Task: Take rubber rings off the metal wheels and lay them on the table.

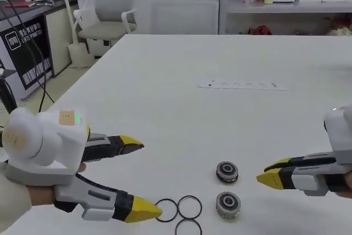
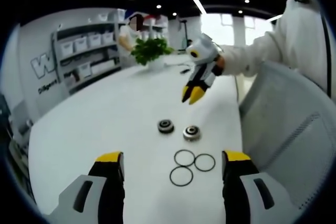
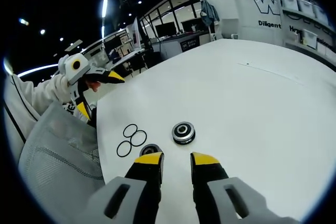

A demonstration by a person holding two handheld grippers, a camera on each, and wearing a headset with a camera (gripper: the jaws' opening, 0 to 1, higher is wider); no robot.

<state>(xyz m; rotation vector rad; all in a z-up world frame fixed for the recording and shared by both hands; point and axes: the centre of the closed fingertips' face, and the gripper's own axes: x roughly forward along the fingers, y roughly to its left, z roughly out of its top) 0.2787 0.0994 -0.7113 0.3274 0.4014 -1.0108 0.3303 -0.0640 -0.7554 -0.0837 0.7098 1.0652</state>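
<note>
White counter (image 1: 181, 81) carries everything here: three black rubber rings (image 1: 188, 213) lie flat in a tight cluster at its near edge, touching or nearly touching one another, and the two metal wheels (image 1: 227, 171) sit just to their right, one behind the other and a little apart. The farther wheel shows a dark band round its rim, while the nearer wheel (image 1: 227, 204) looks silvery. Your left claw (image 1: 142, 177) hovers just left of the rings with its jaws spread wide and nothing between them; in the left gripper view the rings (image 2: 181, 176) lie on the counter between the yellow tips. Your right claw (image 1: 269, 171) hangs to the right of the wheels, its jaws drawn close with a narrow gap and empty. In the right gripper view the nearer wheel (image 3: 150, 149) is partly hidden behind one tip.
</note>
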